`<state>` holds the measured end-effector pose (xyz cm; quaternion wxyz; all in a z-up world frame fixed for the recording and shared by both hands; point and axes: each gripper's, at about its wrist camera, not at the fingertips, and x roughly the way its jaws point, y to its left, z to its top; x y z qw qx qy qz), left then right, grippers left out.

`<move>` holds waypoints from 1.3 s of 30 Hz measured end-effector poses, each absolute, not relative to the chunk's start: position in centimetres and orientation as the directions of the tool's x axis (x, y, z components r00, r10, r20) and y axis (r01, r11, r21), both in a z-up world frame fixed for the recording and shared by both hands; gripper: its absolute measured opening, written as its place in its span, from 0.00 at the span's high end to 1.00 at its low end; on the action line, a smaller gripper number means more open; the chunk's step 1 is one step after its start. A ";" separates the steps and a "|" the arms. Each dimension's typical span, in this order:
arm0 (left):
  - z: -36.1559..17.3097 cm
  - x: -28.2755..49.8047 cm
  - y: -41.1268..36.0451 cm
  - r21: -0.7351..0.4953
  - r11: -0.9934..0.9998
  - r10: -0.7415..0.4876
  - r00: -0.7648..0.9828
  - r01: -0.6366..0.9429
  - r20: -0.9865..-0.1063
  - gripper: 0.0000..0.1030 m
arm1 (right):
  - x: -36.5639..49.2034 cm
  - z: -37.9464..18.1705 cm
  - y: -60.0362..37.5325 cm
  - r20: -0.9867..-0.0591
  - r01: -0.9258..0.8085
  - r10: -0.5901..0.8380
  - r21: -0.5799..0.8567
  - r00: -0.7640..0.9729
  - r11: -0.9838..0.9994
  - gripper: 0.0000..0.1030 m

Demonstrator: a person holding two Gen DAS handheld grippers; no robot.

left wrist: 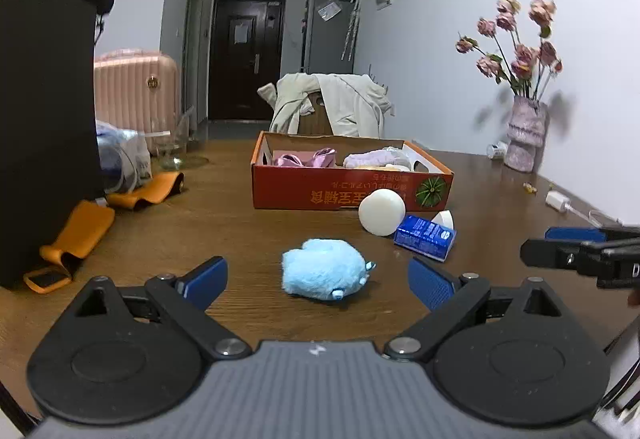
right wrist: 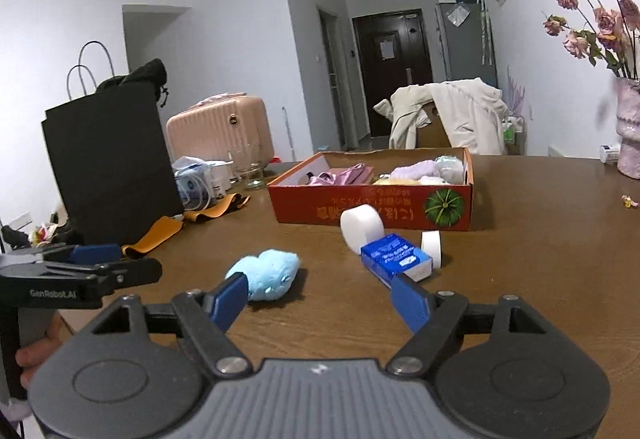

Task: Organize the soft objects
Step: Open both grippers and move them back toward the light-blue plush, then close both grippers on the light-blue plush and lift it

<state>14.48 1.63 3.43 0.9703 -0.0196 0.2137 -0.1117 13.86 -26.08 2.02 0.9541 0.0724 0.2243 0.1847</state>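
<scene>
On bare table (left wrist: 224, 215), blue plush (left wrist: 324, 269) before left tool (left wrist: 318, 279), both tools wide open, empty.

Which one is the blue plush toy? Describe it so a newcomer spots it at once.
Start at the orange cardboard box in the middle of the brown table. Nearer the camera than the box lie a white cylinder and a blue carton. The plush toy lies alone just left of those, the only fluffy, pale blue thing there.
</scene>
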 end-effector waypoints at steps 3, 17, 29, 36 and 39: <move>2.6 16.0 1.8 -0.126 0.973 -0.229 0.871 0.193 -0.435 0.05 | 14.8 1.2 -25.6 -0.414 -0.326 0.413 0.267 0.811 0.907 0.24; -1.9 25.6 3.8 -0.313 0.936 -0.311 0.791 0.160 -0.527 0.35 | 25.5 -3.1 -22.3 -0.486 -0.302 0.515 0.451 0.707 0.840 0.43; -4.3 28.1 5.6 -0.492 0.831 -0.511 0.703 0.259 -0.494 0.54 | 31.8 -6.2 -18.7 -0.500 -0.319 0.632 0.575 0.592 0.753 0.65; -4.7 28.6 6.4 -0.566 0.788 -0.556 0.673 0.242 -0.488 0.58 | 32.1 -6.6 -18.6 -0.493 -0.303 0.644 0.604 0.585 0.737 0.67; -4.1 27.5 5.7 -0.545 0.800 -0.545 0.684 0.251 -0.485 0.58 | 31.2 -6.1 -18.7 -0.499 -0.304 0.632 0.588 0.594 0.750 0.67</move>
